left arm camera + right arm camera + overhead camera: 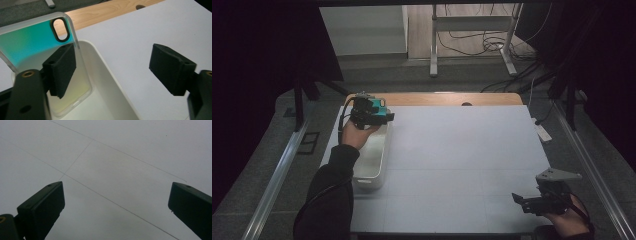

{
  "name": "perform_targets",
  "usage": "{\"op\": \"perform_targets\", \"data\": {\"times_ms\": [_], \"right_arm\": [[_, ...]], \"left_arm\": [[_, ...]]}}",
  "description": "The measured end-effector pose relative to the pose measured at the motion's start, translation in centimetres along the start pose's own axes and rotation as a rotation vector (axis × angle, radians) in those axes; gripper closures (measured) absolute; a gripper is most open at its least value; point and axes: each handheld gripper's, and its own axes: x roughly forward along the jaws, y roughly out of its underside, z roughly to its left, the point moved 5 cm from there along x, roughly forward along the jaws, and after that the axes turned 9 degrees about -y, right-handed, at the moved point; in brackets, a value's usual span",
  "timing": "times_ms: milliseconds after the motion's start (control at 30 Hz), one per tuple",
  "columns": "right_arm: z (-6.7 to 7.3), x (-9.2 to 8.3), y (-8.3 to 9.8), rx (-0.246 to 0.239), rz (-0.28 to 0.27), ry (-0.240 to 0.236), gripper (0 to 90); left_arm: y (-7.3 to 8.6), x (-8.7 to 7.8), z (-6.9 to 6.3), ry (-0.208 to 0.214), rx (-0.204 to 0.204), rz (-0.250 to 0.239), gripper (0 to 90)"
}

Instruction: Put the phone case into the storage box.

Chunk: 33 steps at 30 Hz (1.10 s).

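- The table (462, 165), covered by a pale sheet, shows a strip of bare wood along its far edge in the high view.
- A white tub (373, 160) stands on the table near its left edge, long side running away from the person.
- The left hand-held gripper (373, 114) hovers over the far end of the tub, its jaws spread wide. In the left gripper view only the left pad (61, 70) lies against the phone case; the right pad stands well apart from it, over the table.
- The right hand-held gripper (532, 202) rests low at the near right corner of the table, jaws wide apart with nothing but the bare sheet between them.
- The phone case (37, 47), clear with a teal-to-yellow sheen and an oval camera opening at its top, stands tilted inside the tub.
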Motion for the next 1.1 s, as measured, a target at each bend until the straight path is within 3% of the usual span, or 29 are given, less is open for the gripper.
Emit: {"op": "perform_targets", "data": {"times_ms": [467, 800, 1100], "right_arm": [[0.0, 0.0, 0.0, 0.001, -0.006, -0.001, 0.7], [0.0, 0.0, 0.0, 0.001, -0.006, -0.001, 0.7], [0.0, 0.0, 0.0, -0.001, -0.003, -0.001, 0.7]], "left_arm": [[0.2, -1.0, -1.0, 0.019, 0.059, -0.023, 9.0], [0.4, -1.9, -1.5, 0.031, 0.082, -0.039, 4.7], [0.8, -2.9, -1.6, 0.031, 0.08, -0.075, 2.4]]}}
